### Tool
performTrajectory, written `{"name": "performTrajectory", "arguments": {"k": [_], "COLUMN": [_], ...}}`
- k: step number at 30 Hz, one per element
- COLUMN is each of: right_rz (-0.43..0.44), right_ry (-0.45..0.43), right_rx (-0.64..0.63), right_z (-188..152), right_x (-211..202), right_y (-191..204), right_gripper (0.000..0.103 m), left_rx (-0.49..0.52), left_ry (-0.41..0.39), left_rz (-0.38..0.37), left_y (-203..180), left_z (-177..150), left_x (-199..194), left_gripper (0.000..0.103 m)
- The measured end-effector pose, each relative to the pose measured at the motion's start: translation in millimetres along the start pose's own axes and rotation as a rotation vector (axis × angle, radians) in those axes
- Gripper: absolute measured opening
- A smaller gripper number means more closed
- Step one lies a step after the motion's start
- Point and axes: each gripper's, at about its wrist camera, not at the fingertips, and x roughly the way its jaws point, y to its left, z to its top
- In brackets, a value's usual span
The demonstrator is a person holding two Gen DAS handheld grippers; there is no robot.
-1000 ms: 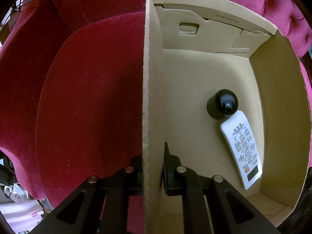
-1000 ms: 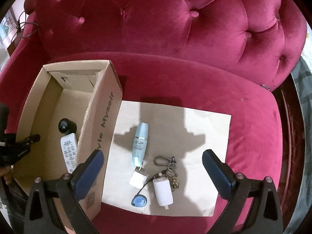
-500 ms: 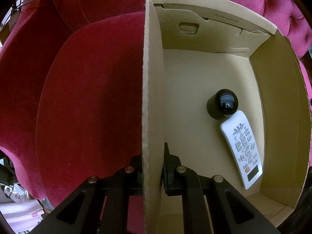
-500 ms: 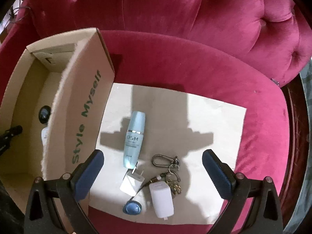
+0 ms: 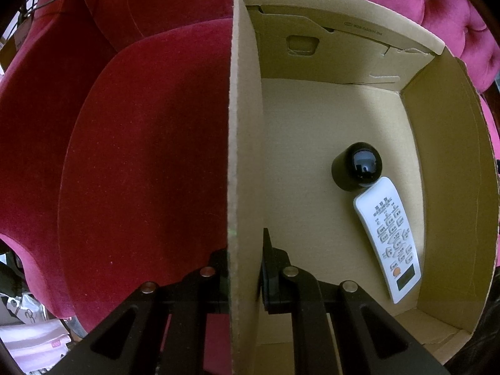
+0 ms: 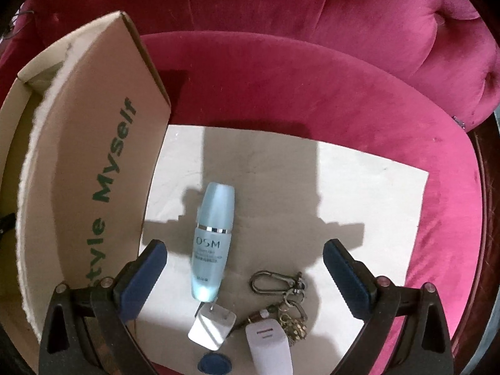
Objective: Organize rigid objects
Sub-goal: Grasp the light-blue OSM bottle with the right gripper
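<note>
The open right hand-held gripper (image 6: 243,276) has dropped closer over the blue bottle (image 6: 213,242), likely the next pick, while the left hand-held gripper (image 5: 245,268) stays clamped on the cardboard box (image 5: 242,156) wall.

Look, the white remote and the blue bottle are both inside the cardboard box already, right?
Not quite. Only the white remote is inside the cardboard box, next to a black cap, as the left wrist view shows. The blue bottle lies outside on the sheet of paper, as the right wrist view shows.
</note>
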Motion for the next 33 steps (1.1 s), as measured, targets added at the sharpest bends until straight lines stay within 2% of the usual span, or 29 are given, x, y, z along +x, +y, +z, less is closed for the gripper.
{"name": "performTrajectory", "arguments": {"k": [2, 6, 8, 9, 11, 13, 20, 33], "right_rz": [0.005, 0.034, 0.044, 0.050, 0.067, 0.043, 0.068, 0.056], "right_ry": [0.008, 0.024, 0.030, 0.039, 0.046, 0.036, 0.039, 0.002], "right_rx": [-0.002, 0.001, 0.002, -0.001, -0.009, -0.010, 0.014, 0.040], "right_z": [2.8, 7.8, 9.1, 10.2, 12.1, 13.8, 20.6, 13.5], "right_x": [3.8, 9.2, 10.9, 12.3, 13.5, 11.3, 6.7, -26.4], "right_y": [0.6, 0.1, 0.0, 0.8, 2.1, 3.1, -5.2, -9.2], "right_gripper": [0.089, 0.076, 0.058, 0.052, 0.029, 0.028, 0.028, 0.028], "left_rx": [0.001, 0.002, 0.002, 0.002, 0.001, 0.000, 0.000, 0.000], "left_ry": [0.000, 0.000, -0.001, -0.002, -0.002, -0.002, -0.003, -0.001], "left_rz": [0.000, -0.001, 0.000, 0.000, -0.001, -0.001, 0.001, 0.002], "left_y": [0.0, 0.5, 0.8, 1.0, 0.7, 0.8, 0.1, 0.0], "left_z": [-0.1, -0.2, -0.3, -0.2, -1.0, -1.2, -2.0, -1.1], "left_x": [0.1, 0.8, 0.8, 0.9, 1.1, 1.3, 1.0, 0.6], "left_gripper": [0.012, 0.012, 0.012, 0.012, 0.012, 0.012, 0.012, 0.012]}}
